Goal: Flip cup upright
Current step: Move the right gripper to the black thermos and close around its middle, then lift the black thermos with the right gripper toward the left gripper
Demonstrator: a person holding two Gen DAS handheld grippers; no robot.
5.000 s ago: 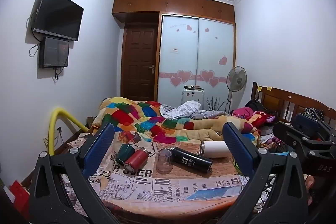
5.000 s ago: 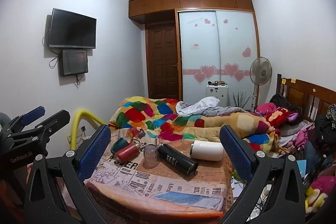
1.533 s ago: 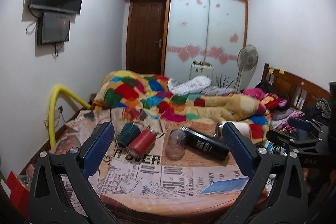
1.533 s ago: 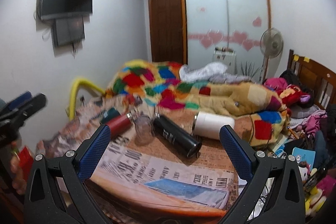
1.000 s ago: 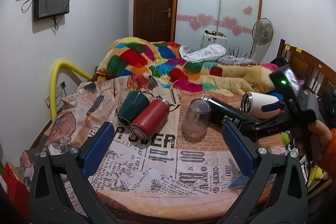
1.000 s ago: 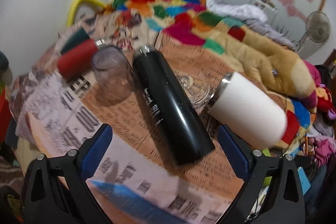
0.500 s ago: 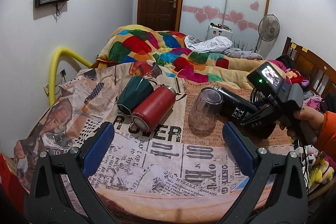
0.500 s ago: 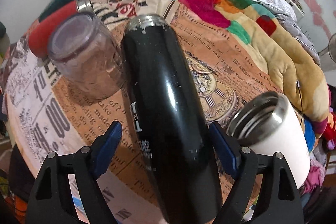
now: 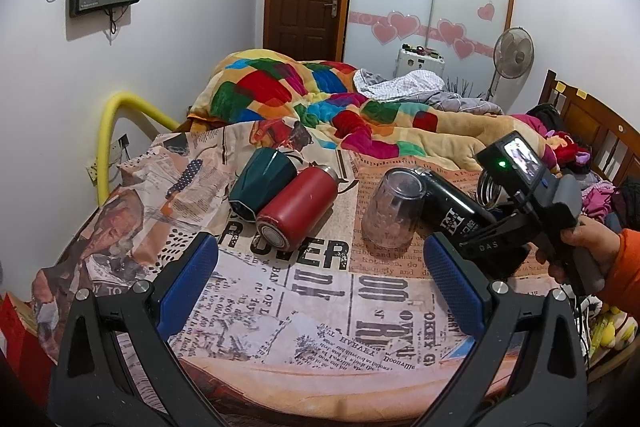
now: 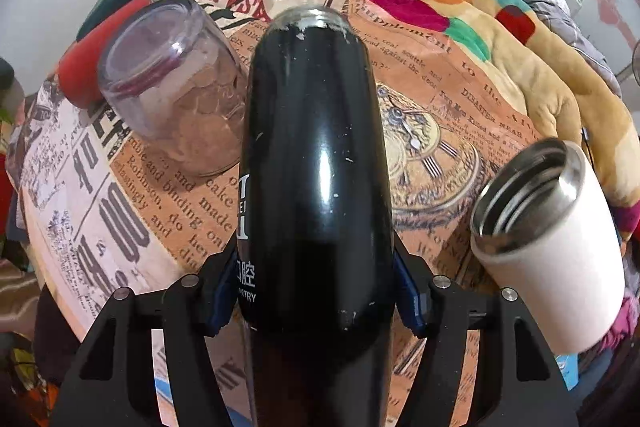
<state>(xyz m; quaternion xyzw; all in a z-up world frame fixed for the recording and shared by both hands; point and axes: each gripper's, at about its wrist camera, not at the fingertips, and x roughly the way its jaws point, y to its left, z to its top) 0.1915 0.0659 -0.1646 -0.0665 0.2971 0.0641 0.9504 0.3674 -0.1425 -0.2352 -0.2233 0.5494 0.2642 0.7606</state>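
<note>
Black flask (image 10: 316, 163): lying on its side on my newspaper-print tablecloth (image 9: 320, 291), just beside the upturned clear glass (image 10: 176, 87). My right gripper (image 10: 316, 291) has both pads pressed against its body. My left gripper (image 9: 320, 287) hangs spread wide, holding nothing.

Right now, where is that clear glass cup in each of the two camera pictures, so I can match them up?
Left wrist view: the clear glass cup stands mouth-down right of centre, on the newspaper-print cloth.
Right wrist view: the clear glass cup is at upper left, mouth-down.
Shared landmark: the black bottle lies right beside the cup in both views, between the right gripper's fingers.
</note>
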